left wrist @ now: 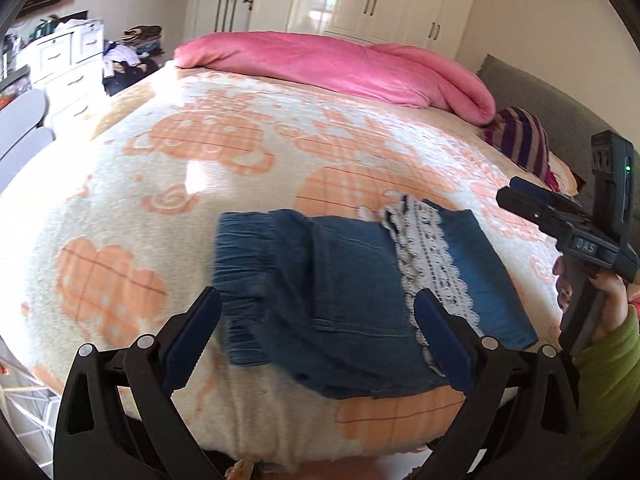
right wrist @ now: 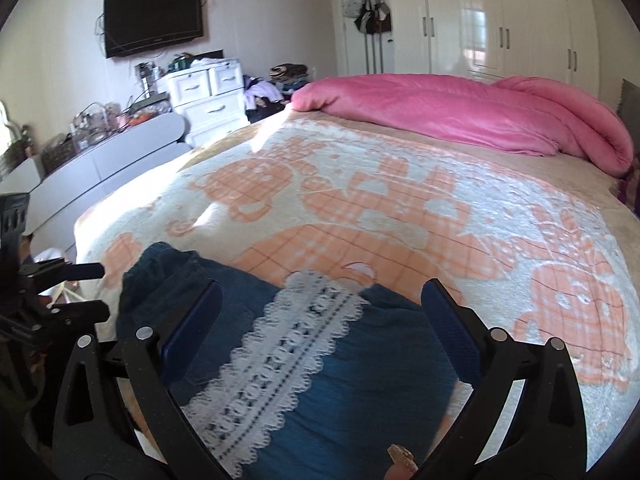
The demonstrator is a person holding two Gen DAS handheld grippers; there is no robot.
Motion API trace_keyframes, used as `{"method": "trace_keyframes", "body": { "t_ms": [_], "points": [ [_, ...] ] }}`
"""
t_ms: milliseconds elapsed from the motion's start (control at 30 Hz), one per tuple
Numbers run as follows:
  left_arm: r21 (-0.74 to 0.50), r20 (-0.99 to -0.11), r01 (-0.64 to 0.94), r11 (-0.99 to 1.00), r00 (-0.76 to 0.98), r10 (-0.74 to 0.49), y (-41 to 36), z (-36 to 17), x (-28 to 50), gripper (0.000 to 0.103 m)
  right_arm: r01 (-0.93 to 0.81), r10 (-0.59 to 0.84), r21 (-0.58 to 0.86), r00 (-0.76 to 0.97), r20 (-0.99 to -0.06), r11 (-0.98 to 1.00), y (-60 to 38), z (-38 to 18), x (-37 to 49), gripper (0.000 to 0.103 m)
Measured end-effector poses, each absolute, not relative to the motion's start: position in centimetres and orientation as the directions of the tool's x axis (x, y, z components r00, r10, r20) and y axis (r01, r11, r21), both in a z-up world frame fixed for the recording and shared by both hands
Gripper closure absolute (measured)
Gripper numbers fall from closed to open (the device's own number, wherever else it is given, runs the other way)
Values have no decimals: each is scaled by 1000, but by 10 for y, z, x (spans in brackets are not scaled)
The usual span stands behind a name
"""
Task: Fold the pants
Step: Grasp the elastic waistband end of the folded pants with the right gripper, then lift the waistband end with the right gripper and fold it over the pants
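Note:
The blue denim pants lie folded into a compact bundle near the front edge of the bed. A white lace trim runs across them, and the gathered waistband points left. My left gripper hovers above the bundle, open wide and holding nothing. In the right wrist view the pants and their lace strip fill the space under my right gripper, which is also open wide and not touching the cloth. The right gripper shows at the right of the left wrist view, held by a hand in a green sleeve.
The bed carries a cream and orange blanket, with a rolled pink duvet at the far side and a striped pillow on the right. White drawers, a grey desk and a wall television stand to the left.

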State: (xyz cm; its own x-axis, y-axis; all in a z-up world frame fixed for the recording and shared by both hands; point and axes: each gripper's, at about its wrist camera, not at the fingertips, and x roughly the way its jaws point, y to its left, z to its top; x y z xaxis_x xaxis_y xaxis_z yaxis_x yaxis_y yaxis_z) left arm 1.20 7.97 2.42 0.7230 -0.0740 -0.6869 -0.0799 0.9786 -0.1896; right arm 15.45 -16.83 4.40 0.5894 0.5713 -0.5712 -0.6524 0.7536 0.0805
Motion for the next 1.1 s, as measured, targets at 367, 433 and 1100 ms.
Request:
{"method": "trace_keyframes", "body": {
  "t_ms": [367,433,1100],
  "points": [
    [-186,-725,-140,973,687,-40,107,8,6,7,-760,624,85,459,-632,644,-93,45,150,9],
    [-204,-729,-149,967,683,-49,113,4,5,7,-775,629,84,439,-641,626,-77,44,150,9],
    [-364,-748,-153,919,636,-190,132,-37,17,8,-876,581,145,173,-795,459,34,1,163,9]
  ]
}}
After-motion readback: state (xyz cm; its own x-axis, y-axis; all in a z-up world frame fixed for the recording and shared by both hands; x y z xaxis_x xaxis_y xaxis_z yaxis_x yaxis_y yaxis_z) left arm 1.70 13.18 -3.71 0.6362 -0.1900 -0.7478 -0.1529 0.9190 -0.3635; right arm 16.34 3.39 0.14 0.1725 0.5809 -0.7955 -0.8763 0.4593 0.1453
